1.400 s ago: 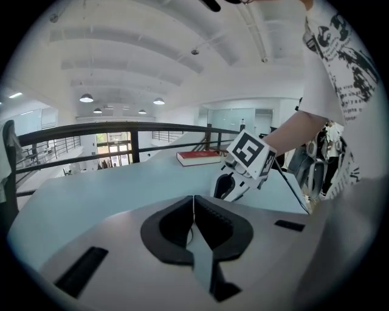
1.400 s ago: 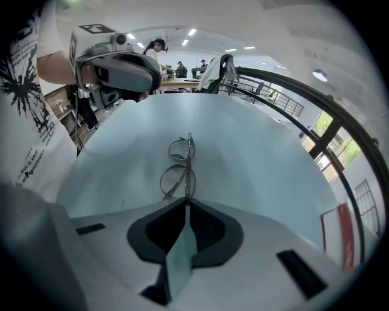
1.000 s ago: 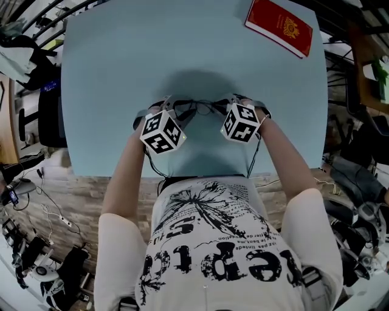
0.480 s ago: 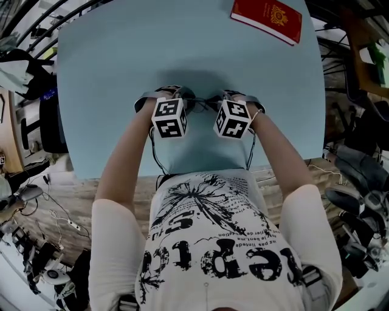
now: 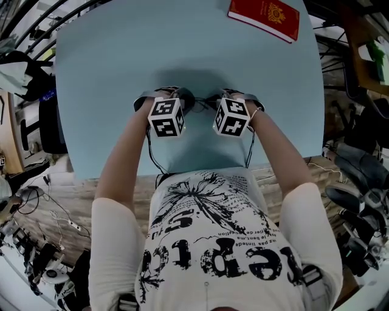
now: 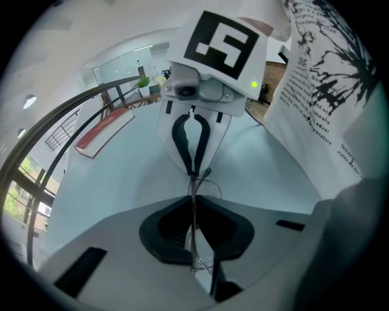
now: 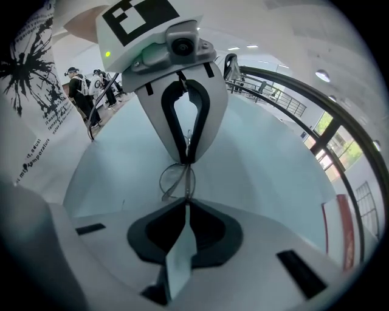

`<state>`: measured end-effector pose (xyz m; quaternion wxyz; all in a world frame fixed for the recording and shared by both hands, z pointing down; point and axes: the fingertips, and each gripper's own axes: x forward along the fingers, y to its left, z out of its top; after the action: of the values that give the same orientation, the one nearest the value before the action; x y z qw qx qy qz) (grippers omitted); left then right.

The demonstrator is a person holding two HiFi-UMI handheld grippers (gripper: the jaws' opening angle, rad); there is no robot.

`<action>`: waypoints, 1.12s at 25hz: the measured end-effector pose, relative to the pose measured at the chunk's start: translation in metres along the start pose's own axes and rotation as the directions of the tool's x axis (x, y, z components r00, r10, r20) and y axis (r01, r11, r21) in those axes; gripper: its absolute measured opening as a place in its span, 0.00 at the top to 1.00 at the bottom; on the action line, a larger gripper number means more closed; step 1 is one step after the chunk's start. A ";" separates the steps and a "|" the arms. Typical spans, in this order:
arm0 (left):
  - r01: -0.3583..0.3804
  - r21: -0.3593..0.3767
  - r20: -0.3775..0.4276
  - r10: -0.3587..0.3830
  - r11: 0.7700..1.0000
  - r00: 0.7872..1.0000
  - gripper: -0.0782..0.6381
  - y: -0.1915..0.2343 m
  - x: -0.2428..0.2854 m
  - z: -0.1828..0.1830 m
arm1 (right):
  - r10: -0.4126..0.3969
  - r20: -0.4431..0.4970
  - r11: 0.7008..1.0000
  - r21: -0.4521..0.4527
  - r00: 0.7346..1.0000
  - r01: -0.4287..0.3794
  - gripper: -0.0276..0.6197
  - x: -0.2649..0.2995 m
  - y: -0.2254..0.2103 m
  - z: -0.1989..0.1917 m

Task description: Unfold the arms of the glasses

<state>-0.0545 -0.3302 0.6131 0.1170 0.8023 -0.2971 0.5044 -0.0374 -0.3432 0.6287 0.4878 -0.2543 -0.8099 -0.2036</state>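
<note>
Thin wire-framed glasses [image 5: 203, 102] hang just above the light-blue table [image 5: 109, 73], between my two grippers. My left gripper [image 5: 186, 101] is shut on one end of the frame, and the wire [image 6: 193, 209] runs out between its dark pads. My right gripper [image 5: 216, 101] is shut on the other end. The right gripper view shows a lens loop [image 7: 173, 180] just past its tips [image 7: 187, 199]. The two grippers face each other, tips nearly touching and pointing steeply down. The arms of the glasses are mostly hidden by the jaws.
A red booklet [image 5: 264, 18] lies at the table's far right corner, well away from the grippers. The table's near edge [image 5: 200, 172] is close behind the person's hands. Cables and equipment crowd the floor on both sides.
My left gripper has rolled at the wrist, so its marker cube now sits squarer. It has also shifted a little toward the right gripper. The right gripper holds the same pose.
</note>
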 end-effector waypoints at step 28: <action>-0.079 -0.210 0.229 0.128 0.975 0.965 0.85 -0.007 -0.097 -0.029 | -0.071 -0.108 0.997 0.016 0.992 0.073 0.91 0.003 0.000 -0.006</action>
<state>-0.1027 -0.2759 0.5425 0.1329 0.8252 -0.3997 0.3764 -0.0343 -0.3460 0.6337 0.5255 -0.2088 -0.7932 -0.2262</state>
